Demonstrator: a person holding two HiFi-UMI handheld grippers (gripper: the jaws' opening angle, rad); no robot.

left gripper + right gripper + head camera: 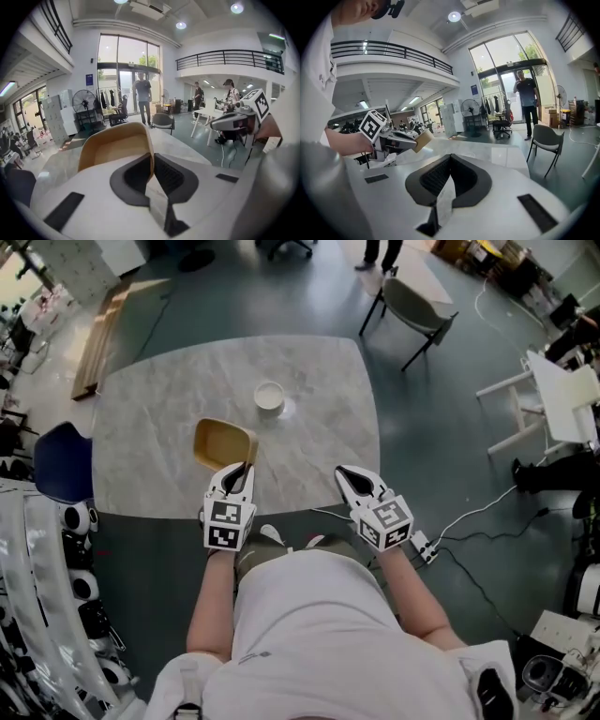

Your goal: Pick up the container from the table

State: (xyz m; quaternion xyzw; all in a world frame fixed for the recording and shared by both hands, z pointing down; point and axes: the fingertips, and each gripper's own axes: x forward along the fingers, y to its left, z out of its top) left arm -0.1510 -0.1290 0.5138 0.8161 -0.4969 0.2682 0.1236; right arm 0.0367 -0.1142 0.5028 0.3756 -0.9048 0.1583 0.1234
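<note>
Head view: both your forearms reach forward, side by side, over the table's (150, 409) near edge. Left gripper (239, 470) is pinched on the near wall of the tan container (220, 442), held tilted clear of the table. Right gripper (349, 474), at the table's near edge: jaws pressed together, nothing between them.

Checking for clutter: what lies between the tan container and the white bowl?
Only bare grey marble tabletop, in the head view, between the tan square plastic container and the round white bowl.
</note>
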